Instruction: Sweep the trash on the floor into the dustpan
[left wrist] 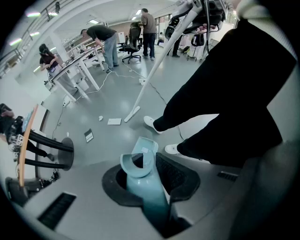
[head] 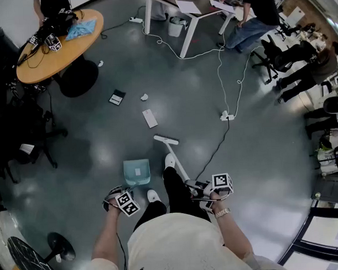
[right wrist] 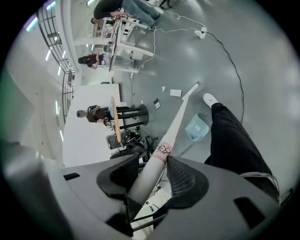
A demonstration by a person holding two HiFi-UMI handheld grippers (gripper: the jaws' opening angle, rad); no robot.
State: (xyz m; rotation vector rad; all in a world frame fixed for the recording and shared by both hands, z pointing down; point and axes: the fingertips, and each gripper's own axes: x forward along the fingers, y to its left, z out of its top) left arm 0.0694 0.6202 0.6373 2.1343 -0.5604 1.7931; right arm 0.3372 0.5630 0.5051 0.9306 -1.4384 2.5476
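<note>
My left gripper (head: 124, 202) is shut on the teal handle of a light blue dustpan (head: 136, 171), whose pan rests on the floor just ahead of my feet. In the left gripper view the dustpan (left wrist: 142, 157) runs out from between the jaws. My right gripper (head: 215, 188) is shut on the white broom handle (right wrist: 173, 131). The broom head (head: 166, 140) lies on the floor beyond the dustpan. Further out lie a flat white paper (head: 149, 118), a crumpled scrap (head: 144, 97) and a dark card (head: 117, 97).
A round wooden table (head: 61, 47) on a black base stands far left, with an office chair (head: 25, 136) near it. A white cable with a power strip (head: 227, 116) crosses the floor at right. A white desk (head: 192, 14) and people are at the back. A fan (head: 29, 258) sits bottom left.
</note>
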